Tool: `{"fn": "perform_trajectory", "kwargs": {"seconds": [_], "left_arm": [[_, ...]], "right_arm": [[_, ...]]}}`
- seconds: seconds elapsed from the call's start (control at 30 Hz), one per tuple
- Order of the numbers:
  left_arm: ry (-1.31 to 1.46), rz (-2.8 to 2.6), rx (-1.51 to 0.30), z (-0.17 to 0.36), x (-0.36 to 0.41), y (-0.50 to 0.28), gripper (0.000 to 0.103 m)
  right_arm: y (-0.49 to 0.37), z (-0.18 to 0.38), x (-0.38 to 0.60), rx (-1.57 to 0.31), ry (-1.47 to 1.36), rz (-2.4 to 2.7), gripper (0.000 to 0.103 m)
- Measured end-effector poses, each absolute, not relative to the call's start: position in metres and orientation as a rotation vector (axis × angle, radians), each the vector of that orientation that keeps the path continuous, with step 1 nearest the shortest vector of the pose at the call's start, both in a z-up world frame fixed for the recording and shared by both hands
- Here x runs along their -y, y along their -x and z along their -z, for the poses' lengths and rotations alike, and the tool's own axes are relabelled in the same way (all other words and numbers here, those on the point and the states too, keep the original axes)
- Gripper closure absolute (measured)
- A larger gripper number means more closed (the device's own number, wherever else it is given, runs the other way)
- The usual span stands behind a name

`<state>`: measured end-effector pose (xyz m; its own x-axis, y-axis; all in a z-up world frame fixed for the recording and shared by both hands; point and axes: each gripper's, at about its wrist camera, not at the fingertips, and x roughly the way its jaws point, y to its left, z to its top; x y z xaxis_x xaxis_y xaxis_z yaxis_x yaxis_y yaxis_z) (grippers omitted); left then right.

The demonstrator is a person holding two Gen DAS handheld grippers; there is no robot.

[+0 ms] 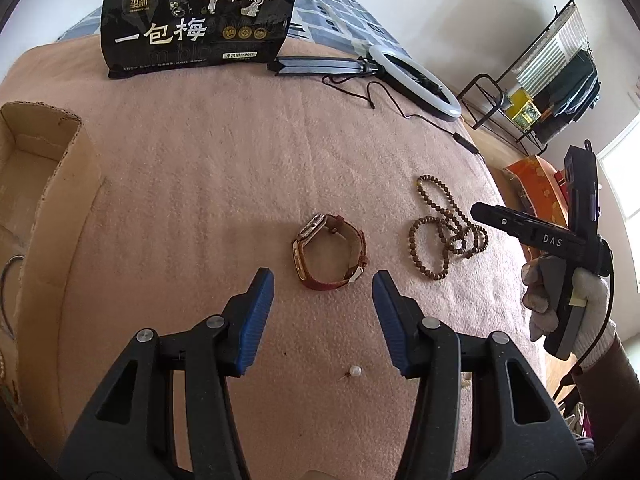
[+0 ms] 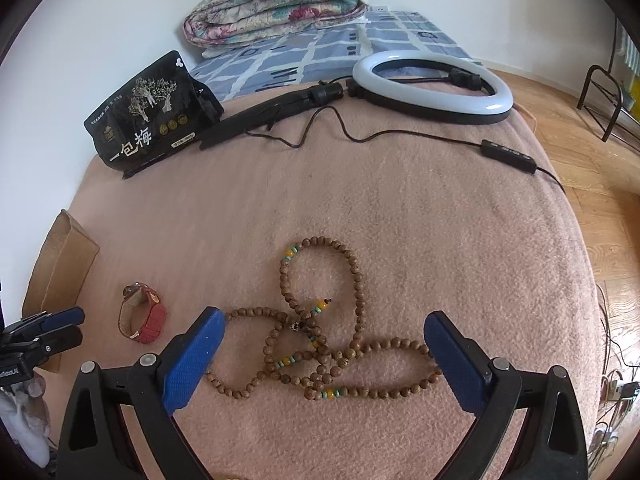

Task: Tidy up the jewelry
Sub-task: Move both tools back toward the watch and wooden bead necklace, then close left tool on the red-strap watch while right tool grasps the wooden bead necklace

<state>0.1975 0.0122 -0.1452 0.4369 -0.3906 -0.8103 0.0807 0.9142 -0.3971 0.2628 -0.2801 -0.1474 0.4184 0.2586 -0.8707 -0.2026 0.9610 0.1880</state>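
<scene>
The left gripper (image 1: 323, 292), with black arms and blue ribbed pads, hangs in the lower middle of its own view. Its jaws stand partly apart and hold nothing. Just above its tips lies the red leather wristwatch with a gold-coloured case (image 1: 331, 256), resting on its side on the pink fleece blanket (image 1: 208, 168). I judge that the jaws are lined up on this watch so that they can close over the strap. A small white pearl bead (image 1: 355, 370) lies lower in the frame, between the two arms.

The right gripper (image 2: 324, 340) stands wide, also empty, and the long string of brown wooden beads with yellow and green accents (image 2: 320, 344) lies in loose loops between its pads, not touched by them. The wide opening seems suited to gather several loops at once.

The open brown cardboard box (image 1: 44, 168) waits at the left edge of the left view, probably as the place for the jewelry. A black snack bag with white characters (image 1: 200, 20) and a white ring lamp (image 2: 432, 84) lie at the top, well apart from the work.
</scene>
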Motion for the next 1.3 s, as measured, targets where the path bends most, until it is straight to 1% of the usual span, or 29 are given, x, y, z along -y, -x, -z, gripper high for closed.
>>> {"fn": "perform_trajectory", "kwargs": {"seconds": [0.13, 0.2, 0.6, 0.7, 0.77, 0.9, 1.0, 1.13, 1.2, 1.23, 1.27, 1.3], "left_arm": [[0.317, 0.284, -1.094, 0.154, -0.009, -0.207, 0.051], [0.307, 0.279, -1.099, 0.159, -0.006, -0.210, 0.053], [0.284, 0.275, -1.133, 0.180, 0.004, -0.221, 0.053], [0.275, 0.264, -1.141, 0.184, 0.006, -0.225, 0.053], [0.273, 0.256, -1.147, 0.187, 0.007, -0.227, 0.056], [0.266, 0.248, -1.149, 0.190, 0.008, -0.230, 0.056], [0.241, 0.242, -1.146, 0.190, 0.011, -0.232, 0.059], [0.231, 0.232, -1.142, 0.191, 0.011, -0.236, 0.067], [0.231, 0.224, -1.139, 0.192, 0.010, -0.237, 0.074], [0.230, 0.217, -1.137, 0.192, 0.009, -0.237, 0.078], [0.231, 0.216, -1.136, 0.192, 0.008, -0.237, 0.080], [0.230, 0.214, -1.135, 0.192, 0.008, -0.237, 0.081]], "right_arm": [[-0.269, 0.158, 0.279, -1.135, -0.044, -0.304, 0.005], [-0.271, 0.162, 0.279, -1.144, -0.041, -0.302, 0.005], [-0.271, 0.179, 0.273, -1.190, -0.079, -0.368, 0.007], [-0.268, 0.181, 0.268, -1.196, -0.058, -0.383, 0.008], [-0.267, 0.183, 0.265, -1.201, -0.035, -0.392, 0.008], [-0.262, 0.186, 0.255, -1.206, 0.067, -0.388, 0.010], [-0.263, 0.190, 0.250, -1.217, 0.144, -0.370, 0.014], [-0.262, 0.191, 0.243, -1.226, 0.212, -0.353, 0.019], [-0.261, 0.190, 0.242, -1.223, 0.223, -0.350, 0.025], [-0.261, 0.189, 0.242, -1.222, 0.217, -0.349, 0.031], [-0.260, 0.188, 0.244, -1.221, 0.212, -0.346, 0.039], [-0.260, 0.187, 0.245, -1.220, 0.209, -0.347, 0.042]]}}
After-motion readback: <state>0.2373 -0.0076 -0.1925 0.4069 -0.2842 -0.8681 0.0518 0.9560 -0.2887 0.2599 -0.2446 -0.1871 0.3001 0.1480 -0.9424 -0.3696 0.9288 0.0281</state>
